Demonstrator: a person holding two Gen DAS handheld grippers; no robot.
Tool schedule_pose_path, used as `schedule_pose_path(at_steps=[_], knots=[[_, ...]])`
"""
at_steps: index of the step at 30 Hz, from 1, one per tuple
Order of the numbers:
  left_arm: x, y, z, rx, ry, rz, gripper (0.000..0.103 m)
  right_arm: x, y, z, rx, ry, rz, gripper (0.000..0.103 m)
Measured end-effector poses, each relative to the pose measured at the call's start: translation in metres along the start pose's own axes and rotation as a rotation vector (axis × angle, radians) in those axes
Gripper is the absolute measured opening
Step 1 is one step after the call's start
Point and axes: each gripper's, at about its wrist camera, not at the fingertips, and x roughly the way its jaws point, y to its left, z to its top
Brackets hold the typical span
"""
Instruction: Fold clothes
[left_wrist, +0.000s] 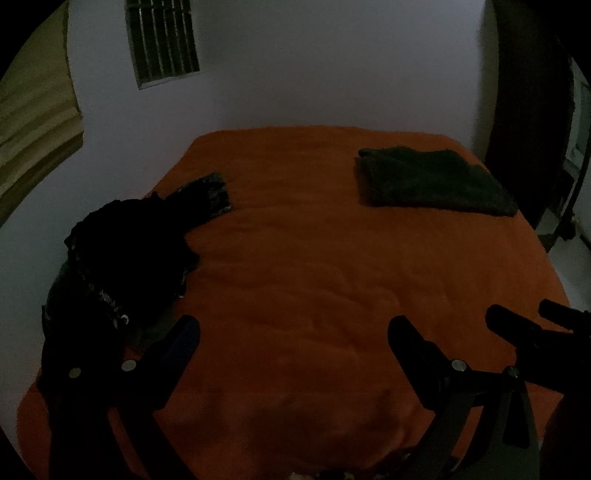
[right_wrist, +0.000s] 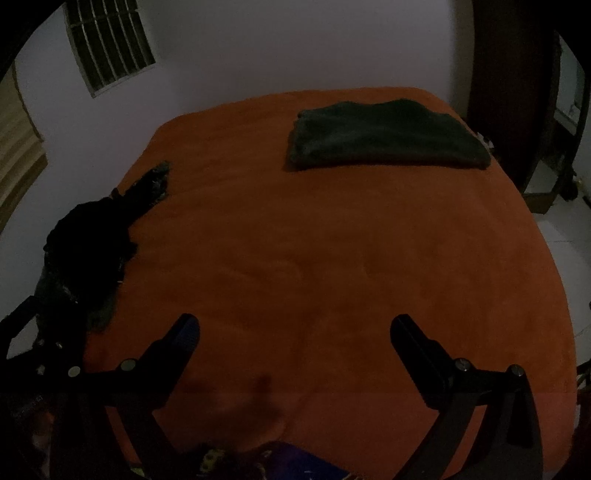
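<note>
Two lots of clothing lie on the orange bed cover (left_wrist: 314, 280): a dark green garment (left_wrist: 432, 181), folded flat into a neat rectangle, sits at the far right corner, and a black heap of crumpled clothes (left_wrist: 122, 258) sprawls along the left edge, one patterned end of it trailing toward the far side. Between them the cover is bare. Both tools hang over the near edge with nothing in them: the left gripper (left_wrist: 295, 332) has its jaws spread wide and stands just beside the near end of the heap, while the right gripper (right_wrist: 295, 328), also spread wide, points at the bare middle of the bed. By my reading, the moment falls between garments, with one piece already lying folded and the heap waiting; whether the green piece was folded in this recording, the pictures cannot say. The next move, as I judge it, calls for taking a single item from the heap, which is hard in this dim light because the black cloth shows almost no edges or seams. A pinch on a loose outer corner, then a drag to the open centre for spreading, looks the safer course; grabbing deep risks lifting several pieces together.
</note>
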Motion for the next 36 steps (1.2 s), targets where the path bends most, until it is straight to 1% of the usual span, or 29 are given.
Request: schedule_pose_path(at_steps=[3,5,7,9,15,16,18,20,21,22,23,24,28,31,36], knots=[[0.002,-0.002,0.002,-0.012,0.012,-0.024,0.102,-0.001,-0.002,0.001,-0.008,-0.001,0.007,0.103],[0.004,-0.003,0.003,-0.021,0.021,-0.040,0.102,-0.001,-0.002,0.002,-0.029,-0.005,-0.024,0.103],[0.006,0.007,0.005,-0.020,0.006,-0.035,0.102,0.001,-0.002,0.002,-0.033,-0.003,-0.048,0.103],[0.009,0.019,0.008,-0.020,-0.005,-0.028,0.102,-0.001,0.001,0.000,-0.030,-0.015,-0.048,0.103],[0.019,0.060,0.017,-0.037,-0.006,-0.027,0.102,-0.001,0.005,-0.002,-0.018,-0.013,-0.025,0.103],[0.016,0.055,0.015,-0.027,-0.010,-0.021,0.102,-0.001,0.003,-0.003,-0.017,-0.015,-0.021,0.103],[0.017,0.056,0.016,-0.012,-0.017,-0.011,0.102,-0.001,0.000,-0.003,-0.019,-0.015,-0.017,0.103],[0.030,0.065,0.020,-0.002,-0.020,-0.001,0.102,-0.001,-0.002,-0.003,-0.020,-0.012,-0.012,0.103],[0.043,0.076,0.021,-0.001,-0.020,0.001,0.102,-0.002,-0.003,-0.004,-0.018,-0.011,-0.010,0.103],[0.055,0.067,0.019,0.004,-0.020,0.008,0.102,-0.002,-0.005,-0.003,-0.016,-0.010,-0.009,0.103],[0.061,0.059,0.031,0.013,-0.011,0.013,0.102,-0.002,-0.006,-0.003,-0.014,-0.009,-0.008,0.103],[0.047,0.040,0.029,0.018,-0.014,0.023,0.102,-0.003,-0.006,-0.001,-0.011,-0.006,-0.007,0.103],[0.012,-0.002,0.006,0.029,-0.030,0.047,0.102,-0.003,-0.009,0.002,-0.014,-0.003,-0.004,0.103],[-0.001,-0.005,0.001,0.035,-0.033,0.036,0.102,-0.004,-0.007,0.003,-0.014,-0.004,-0.008,0.103],[0.001,-0.006,0.002,0.039,-0.033,0.031,0.102,-0.006,0.004,0.001,-0.019,-0.006,-0.016,0.103]])
